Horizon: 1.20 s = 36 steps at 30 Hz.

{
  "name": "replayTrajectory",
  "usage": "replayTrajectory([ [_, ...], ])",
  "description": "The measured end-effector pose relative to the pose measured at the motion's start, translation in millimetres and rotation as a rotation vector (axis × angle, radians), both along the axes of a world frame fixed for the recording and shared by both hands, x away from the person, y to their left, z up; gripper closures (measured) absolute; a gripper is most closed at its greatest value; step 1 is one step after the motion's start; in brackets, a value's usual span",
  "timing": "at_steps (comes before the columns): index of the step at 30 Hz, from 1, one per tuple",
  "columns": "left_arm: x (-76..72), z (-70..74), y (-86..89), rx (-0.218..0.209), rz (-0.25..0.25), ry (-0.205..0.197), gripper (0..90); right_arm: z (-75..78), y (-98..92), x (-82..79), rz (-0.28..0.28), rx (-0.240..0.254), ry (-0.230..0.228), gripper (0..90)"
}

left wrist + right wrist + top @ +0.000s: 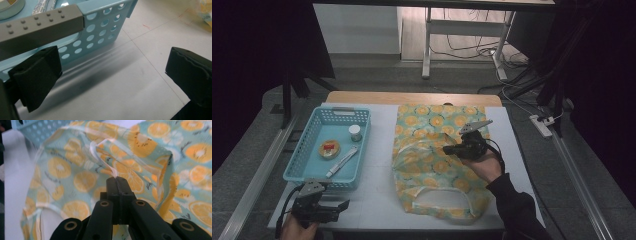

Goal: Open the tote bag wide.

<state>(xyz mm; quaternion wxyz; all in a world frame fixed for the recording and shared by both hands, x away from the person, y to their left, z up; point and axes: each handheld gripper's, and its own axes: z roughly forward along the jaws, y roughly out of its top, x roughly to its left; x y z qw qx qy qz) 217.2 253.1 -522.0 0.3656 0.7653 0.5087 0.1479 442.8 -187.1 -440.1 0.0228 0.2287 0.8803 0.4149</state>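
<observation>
Right gripper view: bag (82, 177) unlabelled, orange-slice print.

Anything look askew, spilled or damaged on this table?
Nothing spilled or damaged. The only uneven thing is the orange-print bag: the right gripper is shut on a pinch of its fabric, tenting it into folds. The blue basket sits square.

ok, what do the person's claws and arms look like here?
Both are black handheld units. The left claw and right claw each carry a grey three-cornered plate on top and trail a black cable. The left gripper view shows blocky black pads beneath a grey dimpled bar. The right arm wears a dark sleeve.
</observation>
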Motion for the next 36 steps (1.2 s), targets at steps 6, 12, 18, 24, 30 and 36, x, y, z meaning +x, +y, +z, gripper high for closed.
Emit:
replayTrajectory([
  [6, -0.2, 0.1, 0.7, -0.003, -0.002, 0.001, 0.2, 16.4, 12.8, 8.2, 0.002, 0.008, -0.023, 90.0],
  [12, -0.2, 0.1, 0.9, -0.005, -0.002, 0.001, 0.2, 31.1, 21.9, 16.6, -0.002, 0.038, -0.038, 90.0],
  [18, -0.4, 0.1, 1.0, -0.008, -0.001, -0.001, 0.2, 43.2, 29.8, 27.2, -0.008, 0.066, -0.032, 90.0],
  [24, -0.6, 0.1, 1.2, -0.010, -0.001, -0.002, 0.2, 49.5, 39.4, 37.0, -0.014, 0.075, -0.021, 90.0],
  [30, -0.6, 0.0, 1.9, -0.017, -0.002, -0.003, 0.2, 52.4, 44.5, 46.7, -0.025, 0.075, -0.028, 90.0],
  [36, -0.4, 0.0, 2.4, -0.022, -0.001, -0.001, 0.1, 55.5, 44.4, 53.4, -0.044, 0.087, -0.034, 90.0],
])
